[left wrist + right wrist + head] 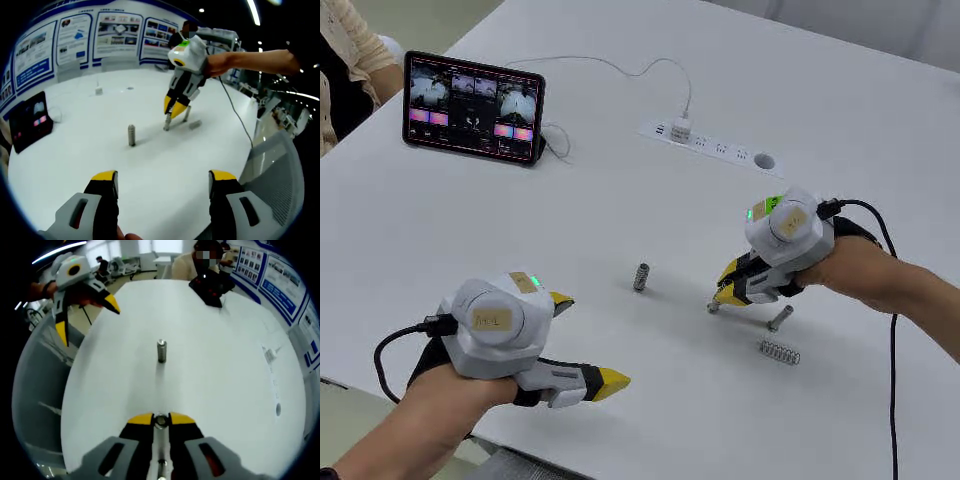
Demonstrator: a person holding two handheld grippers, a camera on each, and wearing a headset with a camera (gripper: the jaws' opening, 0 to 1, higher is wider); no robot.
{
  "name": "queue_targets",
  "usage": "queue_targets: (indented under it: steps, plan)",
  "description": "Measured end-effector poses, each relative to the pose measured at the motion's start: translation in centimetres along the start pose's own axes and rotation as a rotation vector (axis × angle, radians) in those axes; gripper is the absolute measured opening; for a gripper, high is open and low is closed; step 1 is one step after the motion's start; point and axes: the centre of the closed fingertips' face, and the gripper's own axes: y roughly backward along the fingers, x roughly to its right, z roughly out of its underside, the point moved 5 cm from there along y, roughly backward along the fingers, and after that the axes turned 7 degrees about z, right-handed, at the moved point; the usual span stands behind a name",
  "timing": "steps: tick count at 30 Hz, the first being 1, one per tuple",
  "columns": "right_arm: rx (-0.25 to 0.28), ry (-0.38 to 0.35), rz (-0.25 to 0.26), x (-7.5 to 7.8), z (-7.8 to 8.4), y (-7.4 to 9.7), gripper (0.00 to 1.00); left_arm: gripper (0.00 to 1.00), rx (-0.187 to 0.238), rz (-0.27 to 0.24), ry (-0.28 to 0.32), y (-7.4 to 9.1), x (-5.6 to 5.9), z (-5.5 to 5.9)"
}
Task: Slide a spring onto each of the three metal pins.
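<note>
One metal pin [641, 277] stands upright mid-table with a spring coiled around it, and it appears again ahead of both grippers [131, 135] [161, 351]. My right gripper [730, 287] is shut on a second metal pin [160, 421], whose lower end [713, 306] is at the table surface. Just to its right, a third pin [780, 318] lies on the table, with a loose spring [779, 352] beside it. My left gripper [588, 340] hovers open near the table's front edge, with nothing between its fingers [105, 177].
A tablet [475, 105] stands at the back left with a person seated behind it. A white power strip [705, 143] and its cable lie at the back centre. The white table [620, 210] has its front edge just below my left hand.
</note>
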Motion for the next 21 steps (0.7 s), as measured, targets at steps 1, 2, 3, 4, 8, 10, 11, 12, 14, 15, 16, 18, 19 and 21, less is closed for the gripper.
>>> queue_targets:
  steps: [1,2,3,4,8,10,11,12,14,15,16,18,19,21]
  plan:
    - [-0.001,0.001,-0.001,0.0,0.1,-0.2,0.13,0.75,-0.001,0.001,-0.001,0.0,0.0,0.0]
    - [-0.003,0.001,-0.004,-0.1,0.1,-0.3,0.13,0.75,-0.003,0.001,-0.003,0.0,0.0,0.0]
    - [-0.005,0.002,-0.006,-0.1,0.2,-0.4,0.13,0.75,-0.003,0.001,-0.003,0.0,0.0,0.0]
    - [-0.009,0.006,-0.007,-0.1,0.2,-0.6,0.13,0.75,-0.002,0.000,-0.002,0.0,0.0,0.0]
    - [-0.021,0.015,-0.012,-0.2,0.3,-1.0,0.13,0.75,0.000,-0.004,-0.002,0.1,-0.1,-0.1]
    - [-0.030,0.022,-0.014,-0.2,0.4,-1.4,0.13,0.75,-0.001,-0.005,-0.001,0.1,-0.1,-0.1]
    - [-0.032,0.025,-0.016,-0.2,0.5,-1.5,0.13,0.75,-0.001,-0.004,-0.001,0.0,-0.1,-0.1]
    - [-0.033,0.025,-0.017,-0.2,0.5,-1.6,0.13,0.75,-0.001,-0.004,-0.001,0.0,-0.1,-0.1]
    - [-0.040,0.027,-0.020,-0.2,0.7,-1.9,0.13,0.75,0.001,-0.003,0.001,0.0,0.0,-0.1]
    - [-0.046,0.030,-0.021,-0.2,0.8,-2.0,0.13,0.75,0.002,-0.003,0.001,0.0,0.0,-0.1]
    - [-0.053,0.033,-0.022,-0.3,0.9,-2.1,0.13,0.75,0.002,-0.003,0.001,-0.1,0.0,-0.1]
    - [-0.054,0.032,-0.022,-0.2,1.0,-2.2,0.13,0.75,0.001,-0.001,0.000,-0.1,0.1,-0.2]
    - [-0.050,0.027,-0.022,-0.2,1.0,-2.2,0.13,0.75,0.001,0.000,-0.001,-0.2,0.1,-0.2]
    - [-0.046,0.018,-0.023,-0.1,0.9,-2.3,0.13,0.75,0.003,0.003,-0.001,-0.2,0.2,-0.3]
